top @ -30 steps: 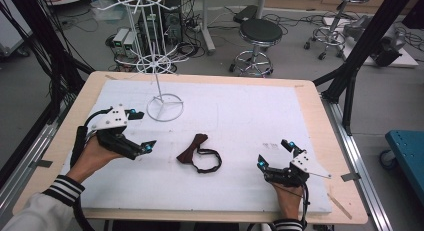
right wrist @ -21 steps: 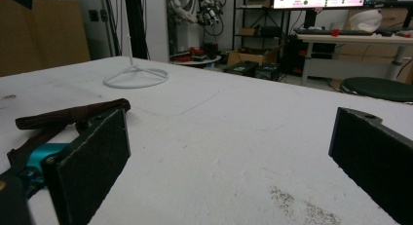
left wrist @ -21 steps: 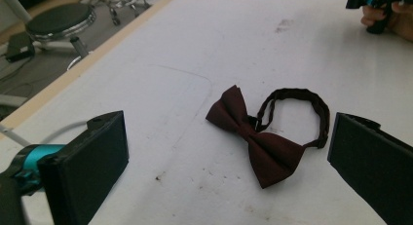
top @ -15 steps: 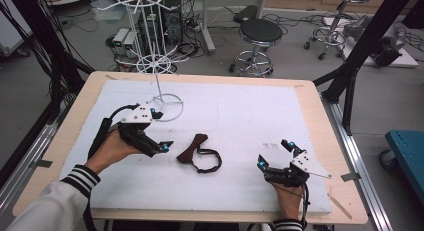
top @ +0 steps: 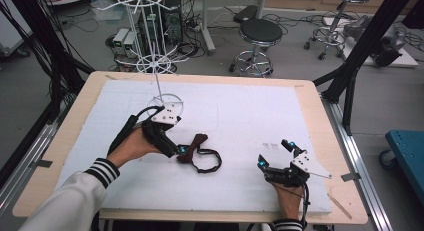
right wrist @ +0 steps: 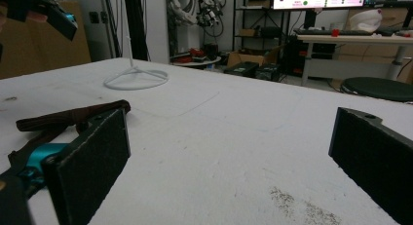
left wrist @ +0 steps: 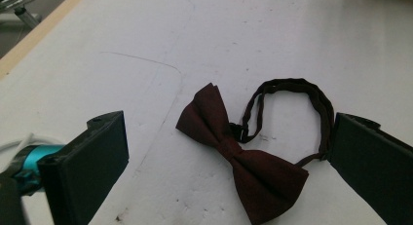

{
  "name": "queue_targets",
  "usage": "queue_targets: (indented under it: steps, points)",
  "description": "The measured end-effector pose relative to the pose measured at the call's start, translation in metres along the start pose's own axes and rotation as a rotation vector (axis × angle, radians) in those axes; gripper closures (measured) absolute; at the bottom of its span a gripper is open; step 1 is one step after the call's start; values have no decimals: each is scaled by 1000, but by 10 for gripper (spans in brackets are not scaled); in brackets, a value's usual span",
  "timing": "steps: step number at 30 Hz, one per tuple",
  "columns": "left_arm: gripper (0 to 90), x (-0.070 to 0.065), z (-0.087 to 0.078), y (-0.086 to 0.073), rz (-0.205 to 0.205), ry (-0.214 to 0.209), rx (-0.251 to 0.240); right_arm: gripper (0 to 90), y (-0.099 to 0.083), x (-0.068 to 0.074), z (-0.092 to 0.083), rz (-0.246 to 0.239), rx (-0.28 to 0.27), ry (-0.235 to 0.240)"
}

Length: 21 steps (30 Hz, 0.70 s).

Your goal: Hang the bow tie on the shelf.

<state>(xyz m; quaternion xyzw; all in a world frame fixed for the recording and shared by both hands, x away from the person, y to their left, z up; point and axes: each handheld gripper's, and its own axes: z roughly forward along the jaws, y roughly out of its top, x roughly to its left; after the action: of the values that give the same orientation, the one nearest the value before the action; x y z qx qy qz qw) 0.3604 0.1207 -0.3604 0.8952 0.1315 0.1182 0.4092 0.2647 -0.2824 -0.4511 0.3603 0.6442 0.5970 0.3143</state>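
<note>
- The left tongs (top: 182, 150) sit at centre-left of the high view, jaws spread wide and gripping nothing; in the left gripper view they stand at the lower corners of the frame, with the bow tie (left wrist: 242, 159) between them.
- In that view the right-hand jaw seems to touch the tie's neck strap (left wrist: 295, 101), or sits just beside it; I cannot tell which. The left-hand jaw stands apart from the cloth.
- The bow tie (top: 192, 147) lies flat on the table (top: 250, 116), just left of centre in the high view, its strap looped toward the lower right.
- Step in hand, as I judge it: the approach to pick up the tie, with the grasp not yet made. The next move calls for lowering the tongs over the knot or one wing and closing on the cloth, without just pushing it along.
- The right tongs (top: 276, 153) rest at lower right of the high view, also wide apart and empty, well clear of the tie.
- Farther out, a white wire stand (top: 150, 46) rises at upper left of the high view, its ring base on the table.
</note>
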Motion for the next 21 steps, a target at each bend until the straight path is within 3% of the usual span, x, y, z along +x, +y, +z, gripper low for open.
queue_targets:
  steps: [7,21]
  points:
    - [17,0,19,3,-5,-15,48,7,0,0,0,4,2,-1]
    - [17,5,50,-1,-55,-20,172,7,0,0,-1,11,2,0]
